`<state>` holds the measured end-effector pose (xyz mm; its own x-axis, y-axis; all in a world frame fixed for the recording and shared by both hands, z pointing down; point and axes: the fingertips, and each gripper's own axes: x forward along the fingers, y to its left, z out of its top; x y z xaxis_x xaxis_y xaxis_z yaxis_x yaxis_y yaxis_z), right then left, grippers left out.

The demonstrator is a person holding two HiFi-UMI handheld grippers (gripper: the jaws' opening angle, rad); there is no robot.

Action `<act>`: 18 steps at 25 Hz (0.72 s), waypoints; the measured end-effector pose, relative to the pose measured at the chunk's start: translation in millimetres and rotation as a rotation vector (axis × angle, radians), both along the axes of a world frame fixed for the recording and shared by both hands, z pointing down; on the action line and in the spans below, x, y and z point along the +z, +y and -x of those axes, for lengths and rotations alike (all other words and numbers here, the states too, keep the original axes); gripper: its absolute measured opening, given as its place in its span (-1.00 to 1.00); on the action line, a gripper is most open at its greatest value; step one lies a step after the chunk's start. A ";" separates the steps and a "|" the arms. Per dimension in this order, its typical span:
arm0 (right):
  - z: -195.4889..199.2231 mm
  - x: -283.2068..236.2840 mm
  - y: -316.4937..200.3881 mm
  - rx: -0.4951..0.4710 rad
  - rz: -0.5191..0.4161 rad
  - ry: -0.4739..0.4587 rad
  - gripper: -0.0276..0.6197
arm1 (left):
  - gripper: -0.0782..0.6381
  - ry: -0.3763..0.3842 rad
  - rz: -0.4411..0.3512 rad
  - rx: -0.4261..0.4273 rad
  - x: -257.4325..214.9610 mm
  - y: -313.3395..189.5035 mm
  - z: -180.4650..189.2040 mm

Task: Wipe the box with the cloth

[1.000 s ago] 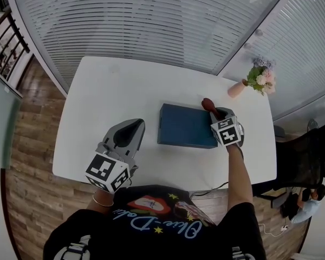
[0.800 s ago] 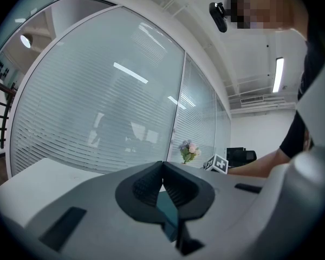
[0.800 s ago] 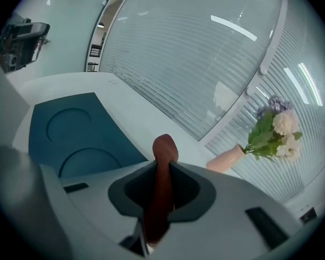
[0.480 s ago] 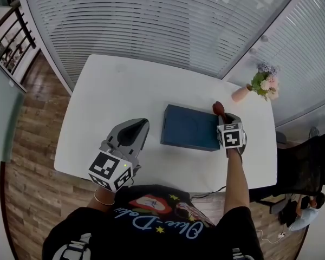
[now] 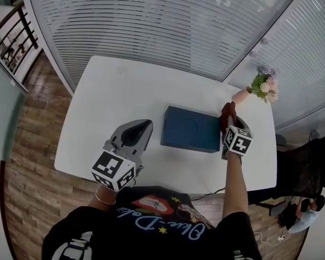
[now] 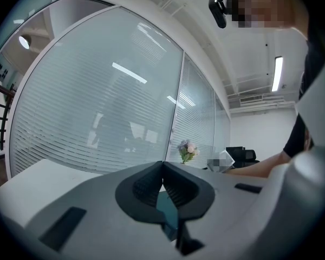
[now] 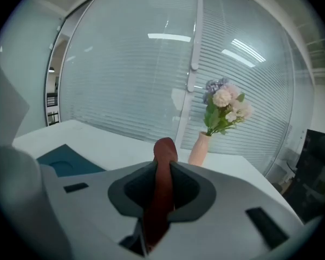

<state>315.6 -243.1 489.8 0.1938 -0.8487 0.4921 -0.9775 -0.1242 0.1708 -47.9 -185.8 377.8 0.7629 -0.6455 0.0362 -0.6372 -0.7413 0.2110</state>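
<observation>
**Off the box's right edge: cloth lifted clear**

Beside the right short edge of the dark-blue box (image 5: pixel 190 129), right gripper (image 5: pixel 228 122) now up and tilted, jaws clamped tight on the rust-red cloth (image 7: pixel 164 156). A second ago, down at the lid's far right corner; half a second ago, sliding off that corner; now clear of the lid, with no contact to be seen. Reads as the end of a stroke or a reset before another pass, hard to call which. Either way, no wiping at this instant, and most of the lid yet to be crossed if a full wipe is wanted.

Over on the near left of the white worktop (image 5: pixel 114 91), left gripper (image 5: pixel 145 126) barely shifted, jaws closed tip to tip on nothing, well apart from the box.

Box: flat, rectangular, matte, faint round emboss on the lid, lying square at the worktop's middle. Cloth: soft, bunched into a thick strip, rounded end poking up past the jaws. Worktop: smooth and glossy. Pink vase (image 7: pixel 197 148) of flowers off at the far right.
</observation>
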 end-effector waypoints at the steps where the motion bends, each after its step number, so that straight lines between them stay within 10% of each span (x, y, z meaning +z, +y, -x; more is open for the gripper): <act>1: 1.1 -10.2 0.9 0.005 -0.040 -0.010 -0.74 | -0.77 0.000 0.000 0.005 -0.1 0.6 -1.6; 8: 77.5 -64.5 -10.9 -0.218 -0.220 -0.003 -0.74 | -0.77 -0.005 0.008 0.037 2.4 2.4 -15.0; 18: 252.2 -9.8 -24.8 -0.706 -0.030 0.197 -0.74 | -0.77 -0.005 0.020 -0.004 4.2 4.1 -2.6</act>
<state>63.5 -267.9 480.0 -0.3217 -0.8167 0.4790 -0.7781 0.5163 0.3578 -45.3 -181.7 382.0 0.7599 -0.6479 0.0532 -0.6415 -0.7342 0.2224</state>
